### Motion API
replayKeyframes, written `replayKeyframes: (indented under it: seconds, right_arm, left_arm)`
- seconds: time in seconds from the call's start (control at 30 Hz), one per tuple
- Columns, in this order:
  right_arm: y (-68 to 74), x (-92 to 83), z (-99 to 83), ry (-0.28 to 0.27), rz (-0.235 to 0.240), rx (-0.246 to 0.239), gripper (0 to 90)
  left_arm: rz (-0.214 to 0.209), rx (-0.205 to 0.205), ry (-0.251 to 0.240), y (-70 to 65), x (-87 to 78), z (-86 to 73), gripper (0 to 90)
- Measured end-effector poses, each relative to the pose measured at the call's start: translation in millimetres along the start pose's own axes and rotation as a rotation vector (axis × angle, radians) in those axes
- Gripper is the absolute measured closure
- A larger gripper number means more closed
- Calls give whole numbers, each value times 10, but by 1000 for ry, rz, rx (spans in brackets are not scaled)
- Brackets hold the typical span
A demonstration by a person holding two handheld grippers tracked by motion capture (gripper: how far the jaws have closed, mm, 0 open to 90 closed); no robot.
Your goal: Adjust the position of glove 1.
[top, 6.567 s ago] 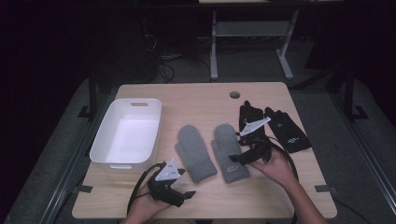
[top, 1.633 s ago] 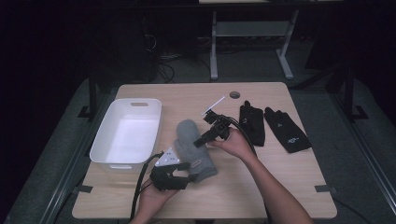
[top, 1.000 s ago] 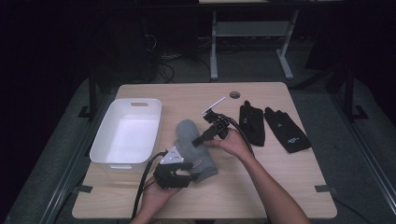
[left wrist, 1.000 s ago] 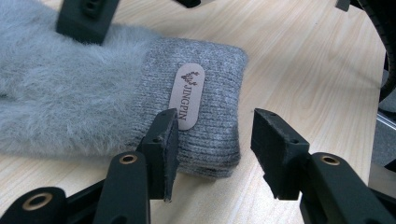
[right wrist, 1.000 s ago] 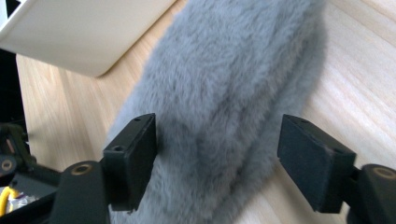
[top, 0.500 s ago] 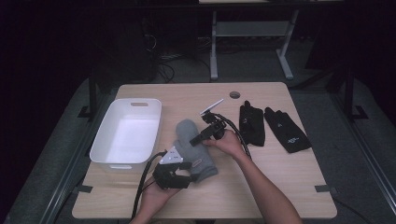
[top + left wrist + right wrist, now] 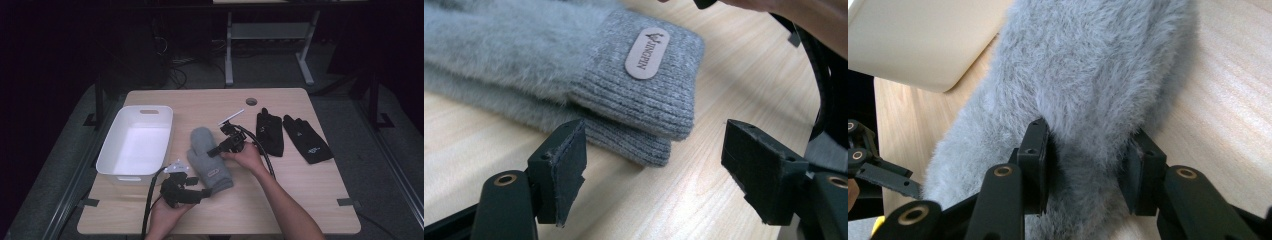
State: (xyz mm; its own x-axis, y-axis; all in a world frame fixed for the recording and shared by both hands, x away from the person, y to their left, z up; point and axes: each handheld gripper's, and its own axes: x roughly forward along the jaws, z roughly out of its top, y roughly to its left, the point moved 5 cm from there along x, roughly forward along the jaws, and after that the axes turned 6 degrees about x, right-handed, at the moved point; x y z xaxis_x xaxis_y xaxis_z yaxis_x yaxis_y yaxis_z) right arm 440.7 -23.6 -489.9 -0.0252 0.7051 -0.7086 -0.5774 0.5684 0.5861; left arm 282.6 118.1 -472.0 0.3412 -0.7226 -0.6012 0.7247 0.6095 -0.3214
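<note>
The right gripper (image 7: 1083, 170) is squeezing the stacked gray mittens (image 7: 209, 157) while the left gripper (image 7: 654, 165) is opening wide off their cuffs, so it is best lifting both together slowly toward the white bin (image 7: 120, 167).

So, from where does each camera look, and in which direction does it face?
High view: above the person's side, facing forward and down at the wooden table; forearms and both hands show.
Left gripper view: rides the left gripper, facing the stacked fluffy grey mittens' ribbed cuffs; open jaws show.
Right gripper view: rides the right gripper, jaws pressed into the mittens' fur.
Shared: the mittens appear in all three views.
</note>
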Motion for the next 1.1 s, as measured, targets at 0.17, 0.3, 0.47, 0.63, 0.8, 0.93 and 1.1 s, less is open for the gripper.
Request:
replayKeyframes:
  seconds: [0.17, 0.3, 0.47, 0.63, 0.8, 0.93, 1.1]
  right_arm:
    - [32, -11, -28, -8, -12, -27, 630]
    - [36, -24, -68, -14, -4, -31, 651]
    - [56, -53, -144, -35, -19, -41, 679]
    - [61, -121, -286, -52, -21, -40, 700]
    - [42, -227, -418, -82, -49, -32, 716]
    - [6, -317, -524, -96, -67, -19, 722]
    - [-38, -414, -640, -126, -76, 7, 716]
  left_arm:
    - [-50, -36, -26, -8, -3, 28, 251]
    - [-30, -30, -62, -19, -27, 67, 255]
    - [-20, -21, -45, 2, 22, 105, 290]
    - [-13, -16, -6, -18, 106, 100, 300]
    - [-11, -1, 32, -28, 157, 83, 319]
    - [-9, 3, 57, -6, 181, 78, 322]
    - [-7, 18, 80, 44, 191, 115, 320]
